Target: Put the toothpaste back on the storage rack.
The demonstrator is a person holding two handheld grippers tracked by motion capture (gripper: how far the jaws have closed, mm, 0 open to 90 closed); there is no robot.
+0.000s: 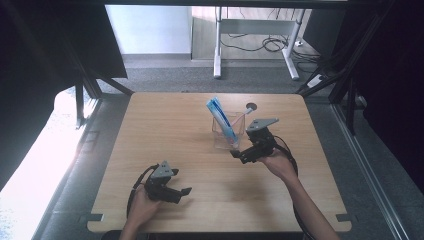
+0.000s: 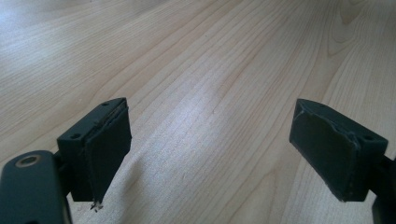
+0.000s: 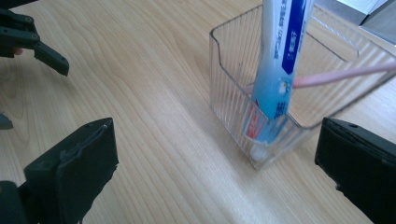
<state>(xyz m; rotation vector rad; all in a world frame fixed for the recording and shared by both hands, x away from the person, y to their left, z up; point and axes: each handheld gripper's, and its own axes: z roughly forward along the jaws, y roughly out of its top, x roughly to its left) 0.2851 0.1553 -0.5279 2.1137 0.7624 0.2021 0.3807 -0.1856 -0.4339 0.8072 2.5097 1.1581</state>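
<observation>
A clear ribbed plastic holder (image 1: 227,134) (image 3: 233,84) stands right of the table's centre. A blue and white toothpaste tube (image 1: 222,119) (image 3: 279,65) leans in it, cap down, beside a pink toothbrush (image 3: 341,75) (image 1: 246,113) that slants out to the right. My right gripper (image 1: 240,154) (image 3: 219,172) is open just in front of the holder, with nothing between its jaws. My left gripper (image 1: 184,195) (image 2: 210,154) is open low over bare wood at the front left, far from the holder.
The wooden table (image 1: 170,130) has a cable hole (image 1: 251,106) behind the holder. In the right gripper view the other gripper (image 3: 32,39) shows at the upper left. Beyond the table stand desk legs (image 1: 218,45) and loose cables (image 1: 270,42) on the floor.
</observation>
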